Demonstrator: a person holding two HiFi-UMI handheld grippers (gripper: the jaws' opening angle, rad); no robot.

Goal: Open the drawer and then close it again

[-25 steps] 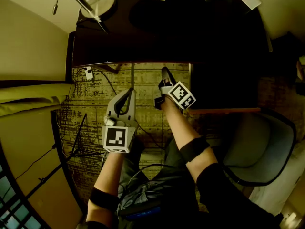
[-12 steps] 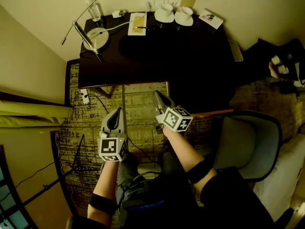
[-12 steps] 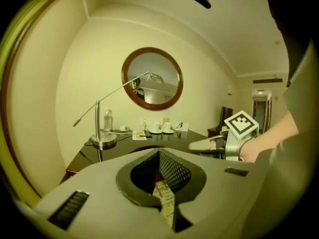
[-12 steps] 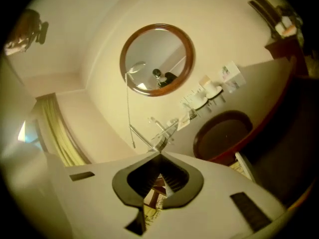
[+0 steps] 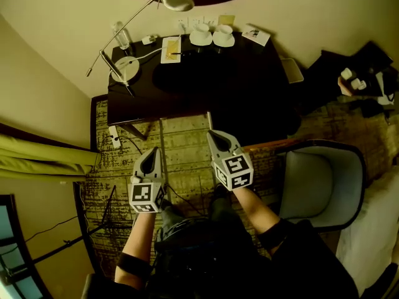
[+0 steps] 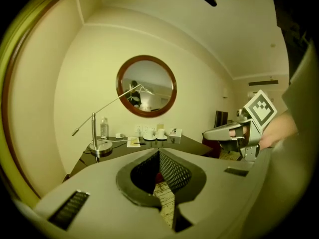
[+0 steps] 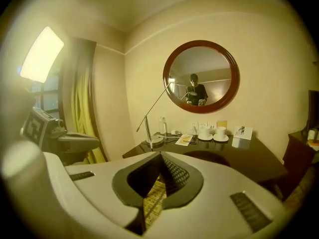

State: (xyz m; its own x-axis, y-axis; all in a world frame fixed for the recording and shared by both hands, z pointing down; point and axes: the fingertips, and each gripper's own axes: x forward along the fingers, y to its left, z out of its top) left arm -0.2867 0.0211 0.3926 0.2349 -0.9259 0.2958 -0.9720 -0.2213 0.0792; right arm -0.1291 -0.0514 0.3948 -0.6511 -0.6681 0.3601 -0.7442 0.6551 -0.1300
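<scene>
The dark wooden desk (image 5: 243,86) stands against the wall, and I cannot make out a drawer front on it from the head view. My left gripper (image 5: 151,152) hangs in the air over the patterned carpet in front of the desk, its jaws shut with nothing between them. To its right and slightly nearer the desk, my right gripper (image 5: 212,134) is also shut and empty. The left gripper view looks over the closed jaws of the left gripper (image 6: 159,154) at the desk top (image 6: 189,144), with the right gripper (image 6: 227,133) beside it. The right gripper (image 7: 160,156) faces the desk too.
On the desk are a long-arm lamp (image 5: 128,67), a water bottle (image 5: 121,35), two cups on saucers (image 5: 201,37) and cards. A round mirror (image 6: 146,86) hangs above. A grey chair (image 5: 321,185) stands at the right, a yellow curtain (image 5: 43,157) and a tripod with cables (image 5: 100,207) at the left.
Both grippers have risen from low over the carpet, the right one more. The right gripper has rolled so its marker cube faces up. More of the desk and wall has come into view.
</scene>
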